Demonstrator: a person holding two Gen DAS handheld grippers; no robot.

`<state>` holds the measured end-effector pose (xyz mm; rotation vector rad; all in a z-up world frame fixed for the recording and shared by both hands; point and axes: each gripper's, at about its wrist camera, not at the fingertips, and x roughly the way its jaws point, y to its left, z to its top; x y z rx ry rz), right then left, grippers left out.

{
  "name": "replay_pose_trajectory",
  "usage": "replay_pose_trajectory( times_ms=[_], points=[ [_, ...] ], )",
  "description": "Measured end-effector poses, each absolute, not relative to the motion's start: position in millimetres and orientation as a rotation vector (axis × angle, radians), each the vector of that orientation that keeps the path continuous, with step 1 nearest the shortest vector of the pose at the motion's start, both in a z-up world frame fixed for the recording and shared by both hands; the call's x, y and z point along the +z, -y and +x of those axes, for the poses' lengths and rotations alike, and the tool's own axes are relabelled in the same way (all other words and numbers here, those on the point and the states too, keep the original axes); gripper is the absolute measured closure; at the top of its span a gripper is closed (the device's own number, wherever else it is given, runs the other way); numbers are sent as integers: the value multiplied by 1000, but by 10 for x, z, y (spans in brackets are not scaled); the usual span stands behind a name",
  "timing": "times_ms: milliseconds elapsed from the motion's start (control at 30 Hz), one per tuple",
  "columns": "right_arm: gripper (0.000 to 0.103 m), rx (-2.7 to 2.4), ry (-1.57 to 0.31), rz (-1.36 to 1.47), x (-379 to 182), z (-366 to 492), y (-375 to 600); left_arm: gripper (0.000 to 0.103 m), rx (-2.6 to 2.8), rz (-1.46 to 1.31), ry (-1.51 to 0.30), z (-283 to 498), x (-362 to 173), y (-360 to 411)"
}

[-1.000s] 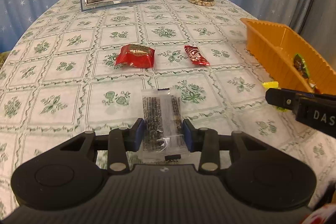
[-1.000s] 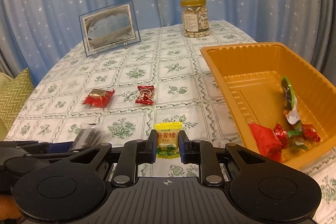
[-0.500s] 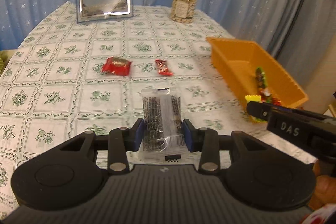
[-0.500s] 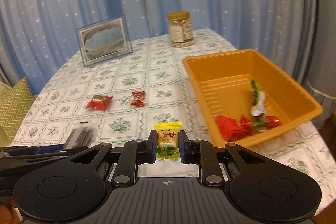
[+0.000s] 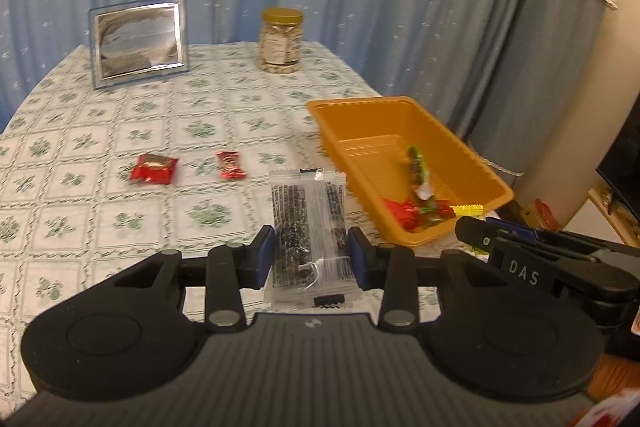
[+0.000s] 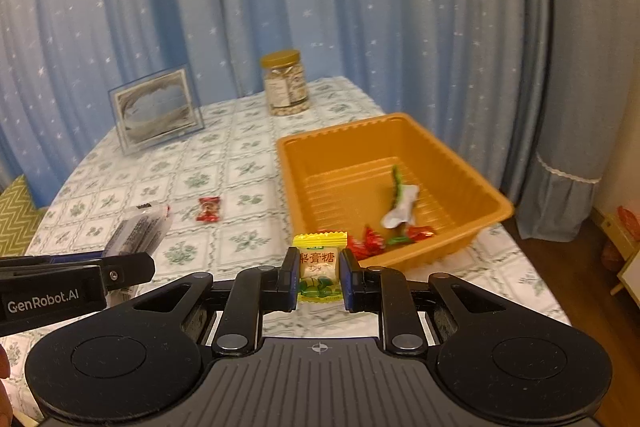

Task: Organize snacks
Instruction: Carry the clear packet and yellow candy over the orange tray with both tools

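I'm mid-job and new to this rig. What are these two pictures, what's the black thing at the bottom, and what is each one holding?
Each picture comes from a camera on a hand-held two-finger gripper, looking along its fingers; the black shape is that gripper's body. The left gripper is shut on a clear packet of dark snack. The right gripper is shut on a yellow candy. On the tablecloth lie two red snacks, and an orange tray holds several wrapped sweets. A jar and picture frame stand at the back.
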<state>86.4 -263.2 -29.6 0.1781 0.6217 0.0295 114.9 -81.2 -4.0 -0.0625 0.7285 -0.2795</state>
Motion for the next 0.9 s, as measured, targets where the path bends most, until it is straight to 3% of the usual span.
replay_pose_trajectory(
  times_ms=[900],
  points=[
    [82,-62,-614,218,-269,843,3104,67,-382,-49,-741,1337,-11,1263]
  ],
)
